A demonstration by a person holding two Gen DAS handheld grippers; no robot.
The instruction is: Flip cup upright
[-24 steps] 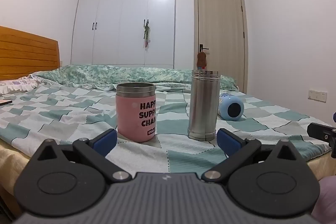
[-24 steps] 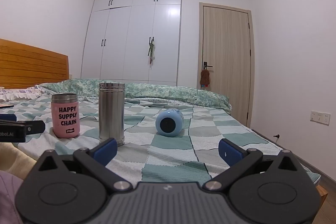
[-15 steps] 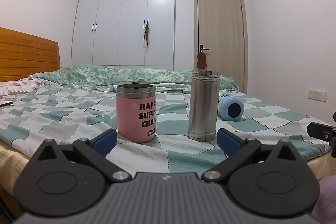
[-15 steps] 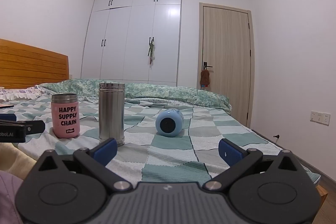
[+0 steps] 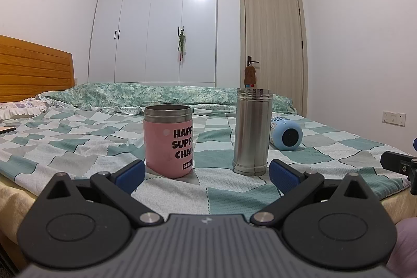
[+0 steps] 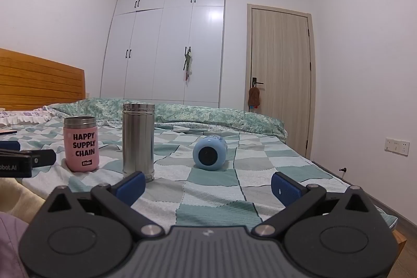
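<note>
Right wrist shows blue cup (image 6: 209,153) whole, left wrist half-hidden

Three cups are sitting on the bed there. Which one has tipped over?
The light blue cup, farthest right, lies on its side with one round end facing the cameras. The pink cup and the steel flask both stand upright.

We see our right hand-held gripper (image 6: 207,185) spread wide and empty above the near edge of the bed (image 6: 216,212). The blue cup (image 6: 209,153) lies on its side ahead, base toward us. Left of it stand a steel flask (image 6: 138,140) and a pink tumbler (image 6: 81,145), with the left hand-held gripper (image 6: 23,160) at far left
</note>
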